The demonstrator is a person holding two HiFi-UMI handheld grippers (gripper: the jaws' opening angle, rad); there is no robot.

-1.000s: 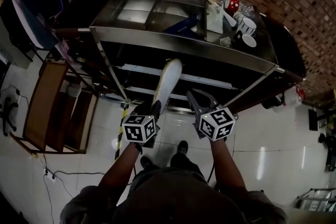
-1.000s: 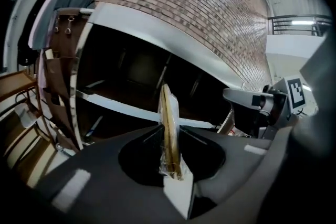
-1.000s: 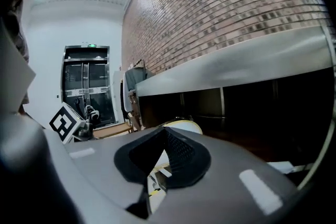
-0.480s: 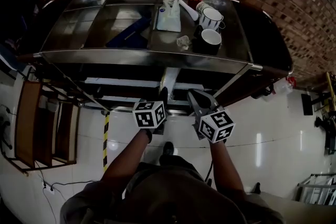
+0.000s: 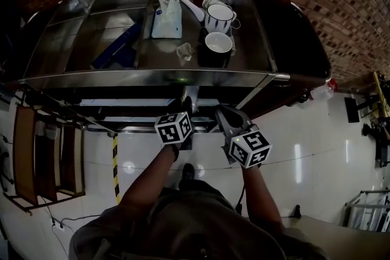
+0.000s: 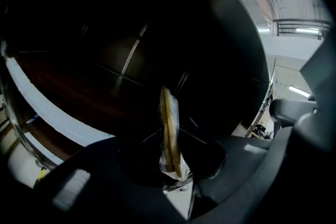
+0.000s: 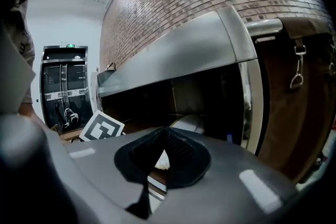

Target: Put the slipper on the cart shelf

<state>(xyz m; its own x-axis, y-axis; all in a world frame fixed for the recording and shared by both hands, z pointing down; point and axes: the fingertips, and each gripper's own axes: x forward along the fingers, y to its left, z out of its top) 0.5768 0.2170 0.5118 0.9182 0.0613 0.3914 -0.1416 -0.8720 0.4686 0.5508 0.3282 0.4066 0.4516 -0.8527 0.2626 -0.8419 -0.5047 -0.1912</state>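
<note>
The cart (image 5: 152,78) top is hiding the slipper (image 6: 168,128) from above, and the shelf is lying in darkness. The left gripper (image 6: 174,173) is clamping the slipper's near end, with its long axis pointing toward 12 o'clock into the cart. The right gripper (image 7: 165,139) is sitting closed and empty. A mug (image 5: 218,17) is standing on the cart top.

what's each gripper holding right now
Left gripper: closed on the slipper.
Right gripper: closed, empty.
</note>
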